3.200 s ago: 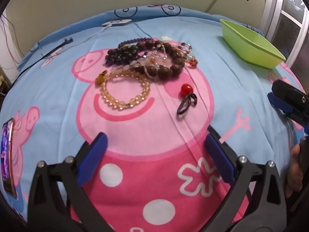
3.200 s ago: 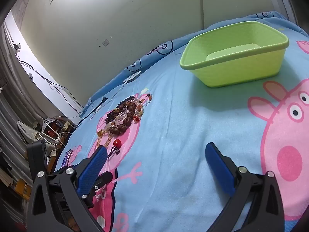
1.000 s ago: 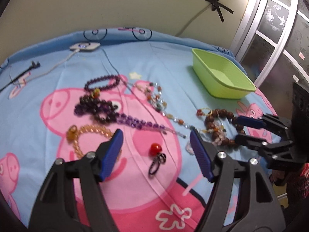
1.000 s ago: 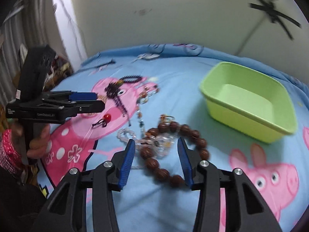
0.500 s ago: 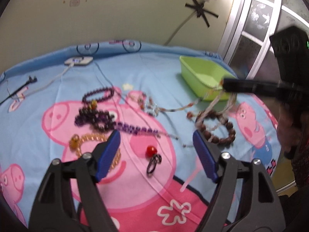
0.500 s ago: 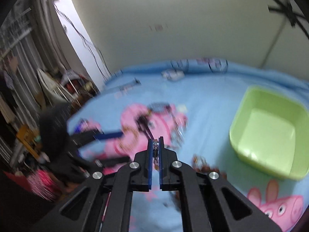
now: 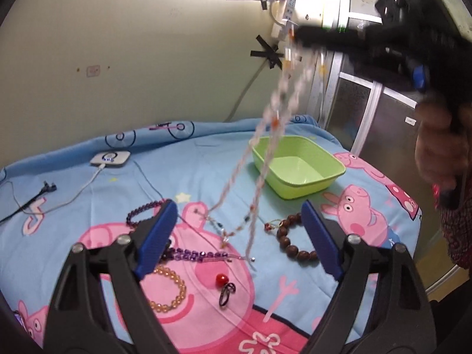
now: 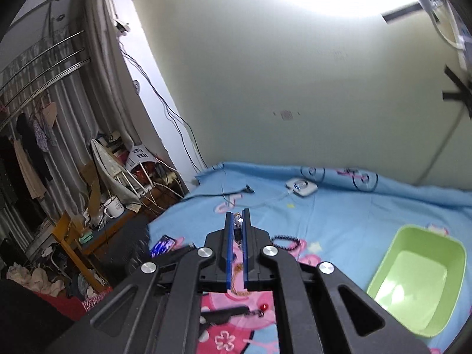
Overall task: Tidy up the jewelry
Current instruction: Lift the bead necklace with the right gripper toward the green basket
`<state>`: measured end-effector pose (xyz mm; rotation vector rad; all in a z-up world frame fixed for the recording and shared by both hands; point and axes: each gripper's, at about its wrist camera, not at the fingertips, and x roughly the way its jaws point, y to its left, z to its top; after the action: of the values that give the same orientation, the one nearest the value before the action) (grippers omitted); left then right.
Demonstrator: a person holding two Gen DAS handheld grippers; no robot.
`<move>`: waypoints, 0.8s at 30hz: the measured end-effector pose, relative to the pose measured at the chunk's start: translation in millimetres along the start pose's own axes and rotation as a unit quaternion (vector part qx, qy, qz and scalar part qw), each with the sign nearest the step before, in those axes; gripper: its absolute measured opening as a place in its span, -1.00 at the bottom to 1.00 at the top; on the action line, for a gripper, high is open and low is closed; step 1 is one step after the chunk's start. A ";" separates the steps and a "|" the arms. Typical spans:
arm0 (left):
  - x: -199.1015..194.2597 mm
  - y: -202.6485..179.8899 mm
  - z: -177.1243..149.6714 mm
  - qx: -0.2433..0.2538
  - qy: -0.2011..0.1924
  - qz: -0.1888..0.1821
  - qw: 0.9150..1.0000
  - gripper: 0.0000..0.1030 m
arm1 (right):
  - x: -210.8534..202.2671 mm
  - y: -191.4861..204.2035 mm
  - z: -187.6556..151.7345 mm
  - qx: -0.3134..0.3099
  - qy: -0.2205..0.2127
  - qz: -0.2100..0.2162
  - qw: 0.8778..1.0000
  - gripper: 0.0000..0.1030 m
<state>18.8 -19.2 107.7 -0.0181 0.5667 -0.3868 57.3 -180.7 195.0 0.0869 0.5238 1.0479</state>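
My right gripper (image 8: 237,221) is shut on a long clear-and-orange beaded necklace (image 7: 277,124) and holds it high; it also shows in the left wrist view (image 7: 298,37). The necklace hangs down to the bed, its lower end among the other jewelry. My left gripper (image 7: 237,236) is open and empty above the bed. On the sheet lie a brown wooden bead bracelet (image 7: 290,240), a purple strand (image 7: 194,255), a dark purple bracelet (image 7: 141,211), an amber bracelet (image 7: 169,290) and a red bead with a dark loop (image 7: 224,284). The green tub (image 7: 298,171) is empty.
A white charger with cable (image 7: 109,157) and a black plug (image 7: 48,188) lie at the far left of the bed. A phone (image 8: 162,246) lies near the left bed edge. Cluttered furniture (image 8: 97,206) stands beside the bed. A window frame (image 7: 362,112) is right.
My right gripper closed on the beaded necklace and lifted it high off the bed. The brown bracelet stayed on the sheet. My left gripper rose and stayed open.
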 end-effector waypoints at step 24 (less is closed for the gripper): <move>-15.1 68.4 -54.0 -0.086 0.038 0.068 0.993 0.60 | 90.9 -70.5 -120.7 0.056 0.173 -0.109 0.977 -0.59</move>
<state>2.7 54.5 61.5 -0.1295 0.6722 -0.2051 94.7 -161.1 33.7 -0.0548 0.8876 0.8215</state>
